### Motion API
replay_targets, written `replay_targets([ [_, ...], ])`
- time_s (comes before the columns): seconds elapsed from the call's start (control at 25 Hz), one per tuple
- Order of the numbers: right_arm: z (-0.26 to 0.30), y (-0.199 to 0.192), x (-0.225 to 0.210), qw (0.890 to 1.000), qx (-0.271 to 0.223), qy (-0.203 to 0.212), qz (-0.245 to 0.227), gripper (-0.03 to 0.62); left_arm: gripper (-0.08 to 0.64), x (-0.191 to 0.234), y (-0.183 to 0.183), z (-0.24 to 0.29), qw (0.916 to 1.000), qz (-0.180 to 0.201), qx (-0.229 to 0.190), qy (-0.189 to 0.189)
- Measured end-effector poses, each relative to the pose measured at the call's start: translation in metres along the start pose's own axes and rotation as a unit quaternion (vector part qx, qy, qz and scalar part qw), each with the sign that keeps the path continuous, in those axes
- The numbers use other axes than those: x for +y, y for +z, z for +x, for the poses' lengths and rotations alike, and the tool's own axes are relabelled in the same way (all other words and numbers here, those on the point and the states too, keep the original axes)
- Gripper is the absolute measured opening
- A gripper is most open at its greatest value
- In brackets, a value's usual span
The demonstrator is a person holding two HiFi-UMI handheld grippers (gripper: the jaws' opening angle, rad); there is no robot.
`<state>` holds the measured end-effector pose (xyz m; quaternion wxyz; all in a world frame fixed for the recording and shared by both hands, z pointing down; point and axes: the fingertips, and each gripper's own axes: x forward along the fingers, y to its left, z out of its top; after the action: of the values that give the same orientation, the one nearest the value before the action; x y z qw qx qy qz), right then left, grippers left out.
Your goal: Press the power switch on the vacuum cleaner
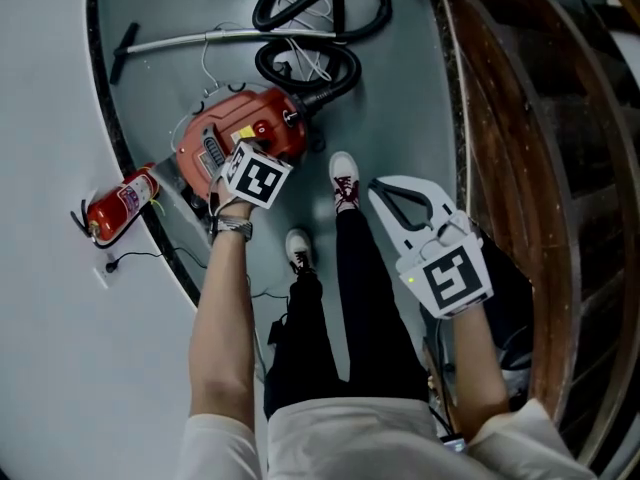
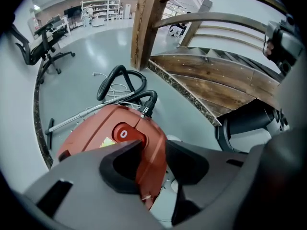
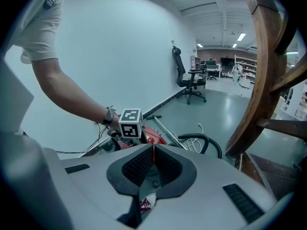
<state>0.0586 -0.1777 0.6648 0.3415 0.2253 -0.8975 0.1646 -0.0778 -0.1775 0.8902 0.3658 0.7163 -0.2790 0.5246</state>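
**Switch in reach beneath spread left jaws**

Vacuum cleaner (image 1: 215, 140) lies on the grey floor by the curved white wall, directly under the left gripper (image 2: 152, 150). That gripper points steeply down at it, jaws spread wide and gripping nothing; the red shell shows in the gap between them. The right gripper (image 3: 153, 150) hangs off to the side above the person's legs, its jaw tips pressed together on nothing.

The power switch (image 2: 123, 133) is a round red button with a white ring, set on the top of the canister just behind the hose socket. It needs a push, not a hold: one jaw tip set square on its face should do.

The body is a rounded, glossy hard-plastic dome, probably stiff and fairly heavy (heavy enough, I would guess, to stay put under a downward press). Its smooth curve could let a pad skid off if the push comes at a slant.

A ribbed black hose (image 1: 320, 28) coils behind the canister, flexible and looped twice. A thin, rigid metal wand (image 1: 200, 40) lies beside it.
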Motion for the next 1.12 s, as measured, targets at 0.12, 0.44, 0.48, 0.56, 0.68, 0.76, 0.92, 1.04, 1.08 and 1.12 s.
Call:
replay_targets([
  [0.12,-0.005,0.005,0.001,1.0,0.007,0.002,-0.003,0.03,0.128,0.003,0.0,-0.003,0.9996,-0.027,-0.007,-0.011],
  [0.44,-0.023,0.025,-0.021,1.0,0.007,-0.014,-0.018,0.031,0.017,-0.016,-0.021,-0.01,0.9993,0.029,0.019,-0.009],
  [0.48,-0.025,0.028,-0.022,1.0,0.009,-0.016,-0.021,0.03,0.012,-0.016,-0.02,-0.014,0.9993,0.032,0.017,-0.007],
  [0.56,-0.027,0.034,-0.023,0.999,0.011,-0.018,-0.026,0.03,0.006,-0.015,-0.017,-0.022,0.9994,0.033,0.007,-0.004],
  [0.68,-0.032,0.044,-0.021,0.999,0.004,-0.023,-0.031,0.031,0.002,-0.012,-0.007,-0.037,0.9994,0.034,-0.011,0.003],
  [0.76,-0.036,0.051,-0.017,0.999,0.0,-0.027,-0.032,0.031,0.002,-0.011,0.003,-0.05,0.9988,0.037,-0.028,0.012],
  [0.92,-0.047,0.068,-0.004,0.999,-0.008,-0.032,-0.038,0.03,0.002,-0.014,0.017,-0.084,0.9962,0.057,-0.06,0.029],
  [1.04,-0.06,0.083,0.007,0.998,-0.02,-0.039,-0.043,0.031,0.002,-0.021,0.023,-0.114,0.9938,0.066,-0.083,0.035],
  [1.08,-0.065,0.089,0.011,0.998,-0.024,-0.042,-0.045,0.03,0.002,-0.024,0.024,-0.125,0.9927,0.07,-0.091,0.037],
  [1.12,-0.069,0.095,0.015,0.997,-0.028,-0.045,-0.047,0.031,0.002,-0.027,0.025,-0.137,0.9916,0.073,-0.099,0.04],
])
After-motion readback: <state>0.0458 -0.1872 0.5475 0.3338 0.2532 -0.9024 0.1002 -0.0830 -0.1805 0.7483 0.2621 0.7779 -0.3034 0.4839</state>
